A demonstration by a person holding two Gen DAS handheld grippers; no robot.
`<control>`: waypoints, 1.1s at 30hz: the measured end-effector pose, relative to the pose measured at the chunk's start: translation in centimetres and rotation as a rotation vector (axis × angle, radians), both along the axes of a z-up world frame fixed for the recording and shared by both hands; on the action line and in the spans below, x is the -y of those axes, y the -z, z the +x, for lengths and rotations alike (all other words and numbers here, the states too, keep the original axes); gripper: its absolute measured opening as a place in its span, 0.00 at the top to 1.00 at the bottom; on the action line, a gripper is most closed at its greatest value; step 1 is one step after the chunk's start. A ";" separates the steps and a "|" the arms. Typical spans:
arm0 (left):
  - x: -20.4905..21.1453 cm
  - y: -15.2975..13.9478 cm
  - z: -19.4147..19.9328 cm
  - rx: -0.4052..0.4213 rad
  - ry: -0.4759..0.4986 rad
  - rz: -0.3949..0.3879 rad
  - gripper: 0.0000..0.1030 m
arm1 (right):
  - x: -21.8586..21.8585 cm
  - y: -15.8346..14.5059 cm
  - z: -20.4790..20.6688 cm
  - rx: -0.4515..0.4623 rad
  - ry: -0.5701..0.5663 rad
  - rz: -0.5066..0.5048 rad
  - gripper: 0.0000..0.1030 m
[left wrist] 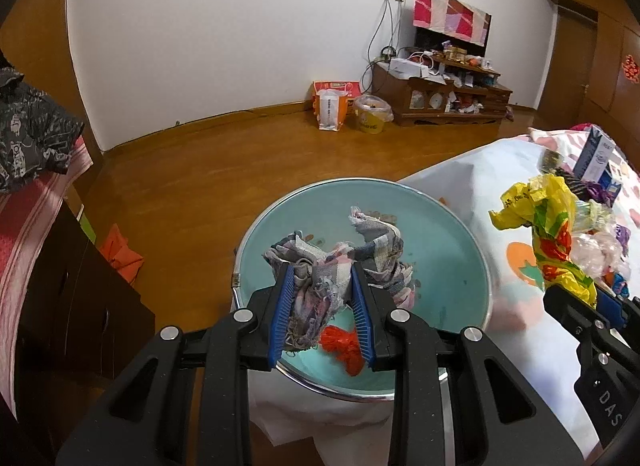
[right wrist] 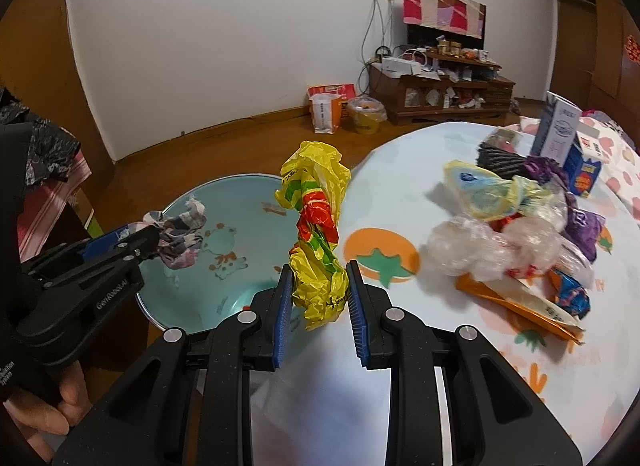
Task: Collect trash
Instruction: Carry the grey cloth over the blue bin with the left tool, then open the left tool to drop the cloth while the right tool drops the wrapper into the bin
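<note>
A frayed cloth scrap (left wrist: 320, 286) is clamped between the pads of the left gripper (left wrist: 322, 318) over the teal basin (left wrist: 448, 225), while a crumpled yellow plastic bag (right wrist: 318, 242) is pinched low down by the right gripper (right wrist: 318, 306) at the table edge. Both items are judged light, limp and compressible. The bag's film is judged slippery, so a hold across its bunched lower wad is advised.

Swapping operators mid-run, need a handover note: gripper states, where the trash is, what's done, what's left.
Left gripper: shut on a crumpled grey-pink patterned rag, held over the round turquoise enamel basin.
Right gripper: shut on a crumpled yellow plastic bag with red and green print, held at the table edge beside the basin.
Done: an orange-red scrap appears to lie in the basin.
Left: drop both items, then clear the pile of plastic wrappers from the fruit-print tablecloth.
</note>
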State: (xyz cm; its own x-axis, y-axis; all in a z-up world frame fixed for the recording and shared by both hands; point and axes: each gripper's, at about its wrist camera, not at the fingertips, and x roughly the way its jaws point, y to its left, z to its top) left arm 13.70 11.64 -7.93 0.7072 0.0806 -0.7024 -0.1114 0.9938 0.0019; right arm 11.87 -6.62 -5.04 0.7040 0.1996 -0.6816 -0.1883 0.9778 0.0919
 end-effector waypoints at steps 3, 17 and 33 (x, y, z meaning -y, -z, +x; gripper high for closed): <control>-0.4 0.4 0.4 -0.010 -0.007 -0.003 0.72 | -0.8 0.3 0.6 -0.008 -0.015 -0.002 0.74; -0.7 2.0 2.5 -0.060 -0.036 -0.002 0.72 | -3.0 2.8 3.3 -0.079 -0.053 -0.011 0.74; -0.5 3.1 4.0 -0.102 -0.053 0.008 0.65 | -4.2 4.4 5.3 -0.137 -0.094 -0.007 0.67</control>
State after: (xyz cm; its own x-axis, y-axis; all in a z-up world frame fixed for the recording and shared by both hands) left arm 17.72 12.09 -11.02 0.6266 0.1223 -0.7697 -0.1628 0.9864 0.0242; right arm 17.16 -2.45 -9.42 0.5830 0.2550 -0.7714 -0.2650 0.9572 0.1161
